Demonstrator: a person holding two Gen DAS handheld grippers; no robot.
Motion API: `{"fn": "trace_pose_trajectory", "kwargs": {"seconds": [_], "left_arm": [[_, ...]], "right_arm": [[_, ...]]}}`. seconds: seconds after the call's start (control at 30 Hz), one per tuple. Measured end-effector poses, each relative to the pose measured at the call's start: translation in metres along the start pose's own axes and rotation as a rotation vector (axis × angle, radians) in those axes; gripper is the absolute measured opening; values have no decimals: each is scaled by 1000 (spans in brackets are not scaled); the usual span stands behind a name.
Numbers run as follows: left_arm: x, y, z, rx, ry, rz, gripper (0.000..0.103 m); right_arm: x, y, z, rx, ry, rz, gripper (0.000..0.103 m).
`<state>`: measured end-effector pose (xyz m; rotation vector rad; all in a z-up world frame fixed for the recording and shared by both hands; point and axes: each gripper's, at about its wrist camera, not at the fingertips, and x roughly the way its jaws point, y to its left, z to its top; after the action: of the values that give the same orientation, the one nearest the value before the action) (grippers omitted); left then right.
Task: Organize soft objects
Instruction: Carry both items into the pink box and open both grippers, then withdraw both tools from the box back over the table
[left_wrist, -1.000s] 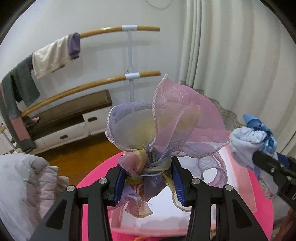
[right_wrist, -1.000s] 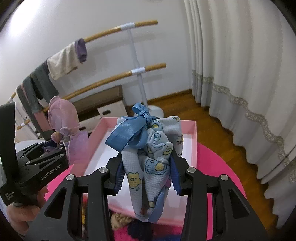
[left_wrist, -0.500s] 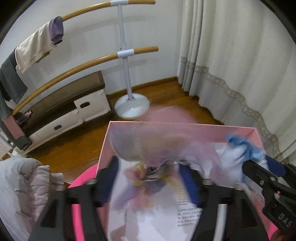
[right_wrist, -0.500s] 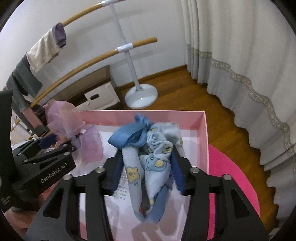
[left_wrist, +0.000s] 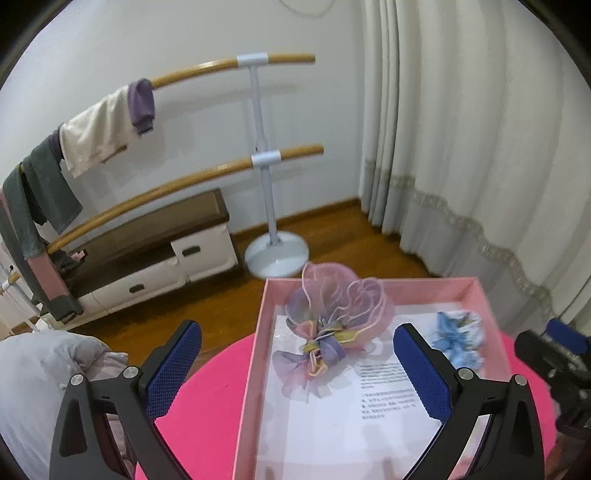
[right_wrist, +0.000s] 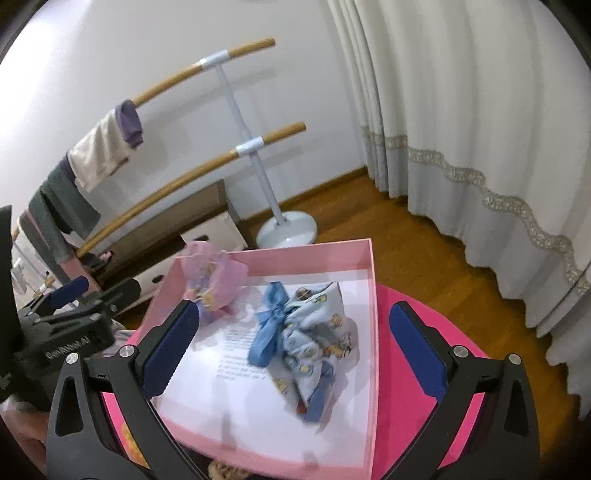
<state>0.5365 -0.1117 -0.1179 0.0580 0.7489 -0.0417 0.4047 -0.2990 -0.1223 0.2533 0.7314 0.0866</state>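
A pink and lilac gauze bow (left_wrist: 332, 321) (right_wrist: 212, 280) lies in the far left of the pale pink box (left_wrist: 255, 350) (right_wrist: 371, 332). A blue ribbon bow of printed cloth (right_wrist: 306, 339) (left_wrist: 456, 338) lies in the box to its right. Both rest on a printed white sheet (left_wrist: 384, 391). My left gripper (left_wrist: 299, 362) hangs above the box's near left part, its jaws opening wide with nothing between them. My right gripper (right_wrist: 295, 343) hovers over the blue bow, its jaws also opening wide, and its pads stand clear of the cloth.
The box sits on a round bright pink table (left_wrist: 207, 417) (right_wrist: 410, 314). A barre stand (left_wrist: 266, 166) draped with clothes (left_wrist: 99, 133), a low drawer bench (left_wrist: 155, 258) and cream curtains (right_wrist: 461, 147) stand behind. Grey padded fabric (left_wrist: 37, 373) lies at left.
Both grippers let go of their bows, which dropped into the pink box. The jaws spread wide and both hands drew back from the box.
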Motion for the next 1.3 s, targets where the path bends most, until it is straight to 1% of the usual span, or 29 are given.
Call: {"fn": "trace_pose_trajectory", "kwargs": {"seconds": [0.1,0.17,0.3,0.37,0.43,0.53,0.63,0.73,0.83,0.97,1.13,1.3], "left_arm": [[-38,9,-19,-14,-48,-12,103],[-66,17,-40,-19,-67,-12,103],[-102,31,-76,-42,-95,-26,103],[-121,36,-97,-41,-110,-21,103],[-153,48,-114,-41,-121,-7,103],[-188,50,-142,-51,-134,-1,103],[-219,51,-169,-57,-145,4,103],[-242,51,-193,-53,-154,28,103],[-262,51,-215,-55,-146,24,103],[-285,52,-235,-59,-136,33,103],[-315,51,-256,-63,-128,37,103],[-340,44,-266,-53,-135,24,103]], "right_arm": [[-23,8,-6,-15,-24,-3,103],[-36,14,-12,-35,-35,-8,102],[-71,26,-28,-38,-79,54,101],[-89,30,-37,-46,-111,58,101],[-106,37,-44,-69,-127,38,102],[-128,50,-57,-112,-149,-20,103],[-147,58,-71,-132,-169,-32,103],[-168,64,-86,-150,-202,-60,103],[-183,69,-98,-163,-223,-69,103],[-204,73,-116,-177,-244,-94,103],[-225,73,-139,-165,-258,-86,103],[-240,75,-154,-170,-269,-94,103]]}}
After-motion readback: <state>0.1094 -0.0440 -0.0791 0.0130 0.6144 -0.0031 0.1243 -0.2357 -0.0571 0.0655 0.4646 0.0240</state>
